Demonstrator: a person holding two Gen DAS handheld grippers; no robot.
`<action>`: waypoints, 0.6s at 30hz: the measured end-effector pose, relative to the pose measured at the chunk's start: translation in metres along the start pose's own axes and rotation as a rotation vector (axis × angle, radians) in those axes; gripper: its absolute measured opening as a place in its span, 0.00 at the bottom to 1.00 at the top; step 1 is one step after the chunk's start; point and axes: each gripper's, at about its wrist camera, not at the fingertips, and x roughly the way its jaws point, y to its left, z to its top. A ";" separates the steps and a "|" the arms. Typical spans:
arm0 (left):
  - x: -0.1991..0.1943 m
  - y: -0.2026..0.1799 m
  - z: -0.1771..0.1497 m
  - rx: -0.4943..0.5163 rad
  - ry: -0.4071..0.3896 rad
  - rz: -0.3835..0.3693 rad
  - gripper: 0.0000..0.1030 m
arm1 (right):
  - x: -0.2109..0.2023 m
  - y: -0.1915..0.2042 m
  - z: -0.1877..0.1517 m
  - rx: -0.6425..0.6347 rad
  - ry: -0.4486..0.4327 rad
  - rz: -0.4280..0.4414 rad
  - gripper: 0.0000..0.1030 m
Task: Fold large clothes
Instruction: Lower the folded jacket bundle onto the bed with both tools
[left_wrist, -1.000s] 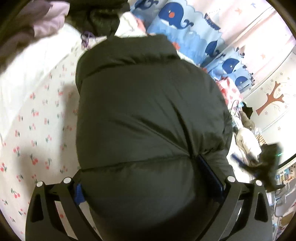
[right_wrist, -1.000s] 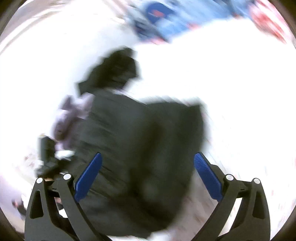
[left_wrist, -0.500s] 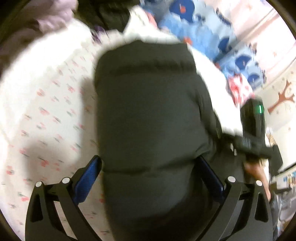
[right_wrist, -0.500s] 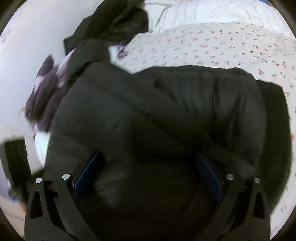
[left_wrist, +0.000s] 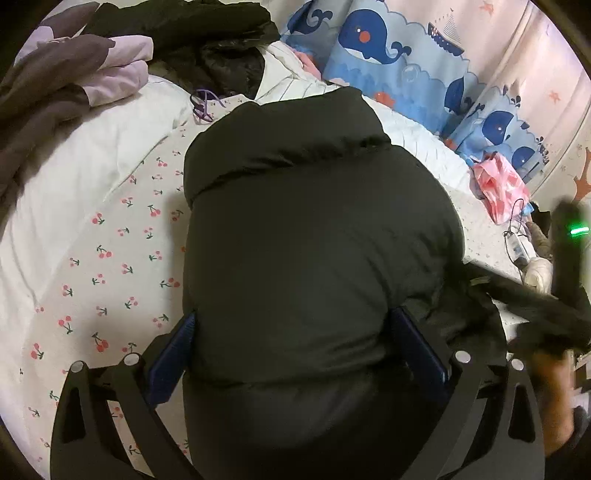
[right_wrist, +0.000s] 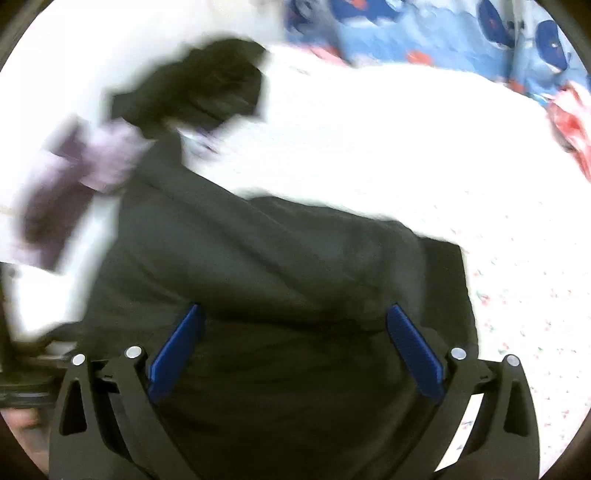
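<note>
A large dark puffer jacket (left_wrist: 310, 240) lies folded into a thick bundle on a white bed sheet with a cherry print (left_wrist: 110, 258). My left gripper (left_wrist: 295, 350) is open, its blue pads on either side of the bundle's near end. The right wrist view is blurred; the jacket (right_wrist: 280, 280) fills its lower half. My right gripper (right_wrist: 295, 343) is open just above it, with nothing between the pads. The other gripper (left_wrist: 565, 258) shows as a dark blur at the right edge of the left wrist view.
A purple and lilac garment (left_wrist: 66, 74) and a black garment (left_wrist: 207, 40) lie at the head of the bed. Whale-print fabric (left_wrist: 406, 62) hangs along the far side. A pink bag (left_wrist: 498, 184) and a cable (left_wrist: 517, 236) lie at the right.
My right gripper has pulled back from the jacket and is moving fast, blurring its view. My left gripper has stayed around the bundle's near end, and its view has steadied.
</note>
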 end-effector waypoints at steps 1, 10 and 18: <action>0.001 0.001 0.000 -0.005 0.009 -0.005 0.94 | 0.021 -0.013 -0.008 0.058 0.043 0.071 0.94; -0.037 -0.030 -0.006 0.110 -0.091 0.077 0.94 | -0.092 -0.006 -0.050 -0.014 -0.116 0.091 0.93; -0.029 -0.085 -0.037 0.312 -0.116 0.232 0.94 | -0.056 0.009 -0.115 -0.019 0.027 0.057 0.94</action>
